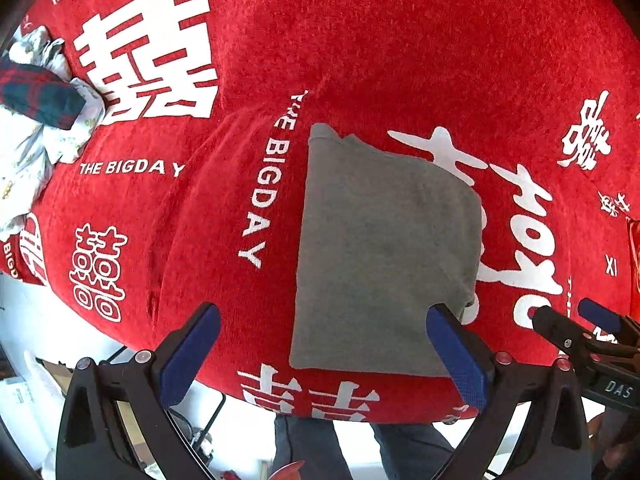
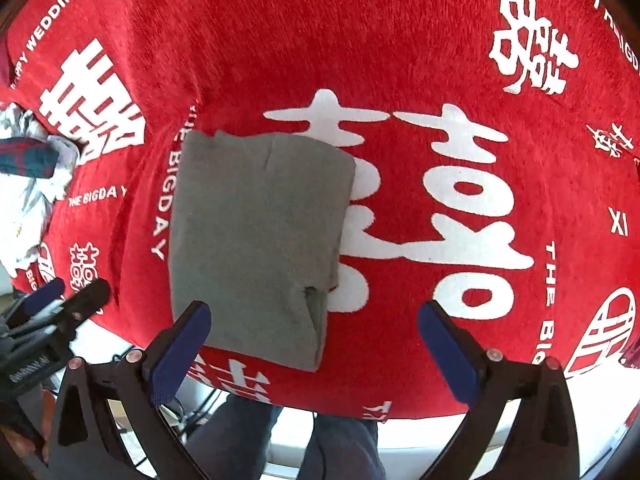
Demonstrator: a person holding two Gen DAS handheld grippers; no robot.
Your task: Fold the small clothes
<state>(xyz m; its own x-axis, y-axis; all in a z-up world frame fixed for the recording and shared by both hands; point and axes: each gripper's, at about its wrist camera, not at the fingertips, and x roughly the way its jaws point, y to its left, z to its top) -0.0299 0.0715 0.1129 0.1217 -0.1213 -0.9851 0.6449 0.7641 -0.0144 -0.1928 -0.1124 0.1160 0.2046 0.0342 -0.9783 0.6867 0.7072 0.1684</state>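
A grey garment [image 1: 380, 248] lies folded into a flat rectangle on the red cloth-covered table [image 1: 360, 60], near its front edge. It also shows in the right wrist view [image 2: 256, 236]. My left gripper [image 1: 324, 340] is open and empty, held above the garment's near left part. My right gripper [image 2: 314, 340] is open and empty, above the garment's near right corner. Each gripper shows at the edge of the other's view: the right gripper [image 1: 572, 316] and the left gripper [image 2: 76, 288].
A pile of other clothes, white patterned fabric [image 1: 36, 152] with a dark plaid piece [image 1: 40, 96] on top, sits at the table's left edge. It also shows in the right wrist view [image 2: 32, 176]. The person's legs [image 2: 280, 440] stand at the front edge.
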